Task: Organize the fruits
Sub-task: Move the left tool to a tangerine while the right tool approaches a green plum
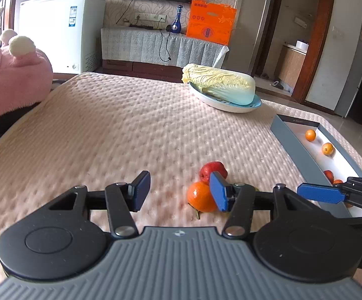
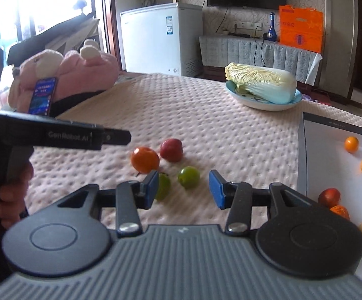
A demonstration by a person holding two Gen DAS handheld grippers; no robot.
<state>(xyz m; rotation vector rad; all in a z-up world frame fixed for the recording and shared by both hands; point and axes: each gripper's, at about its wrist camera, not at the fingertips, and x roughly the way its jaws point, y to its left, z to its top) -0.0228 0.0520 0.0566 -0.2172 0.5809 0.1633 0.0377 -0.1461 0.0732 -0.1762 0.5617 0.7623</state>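
On the pink quilted tabletop lie an orange, a red apple and two green fruits. My left gripper is open and empty, low over the cloth, its right finger in front of the orange and apple. My right gripper is open and empty, just before the green fruits; its blue finger shows over the box. A grey box at the right holds several oranges and a red fruit.
A napa cabbage lies on a blue-rimmed plate at the table's far side. A pink plush toy and a lit phone sit at the left edge.
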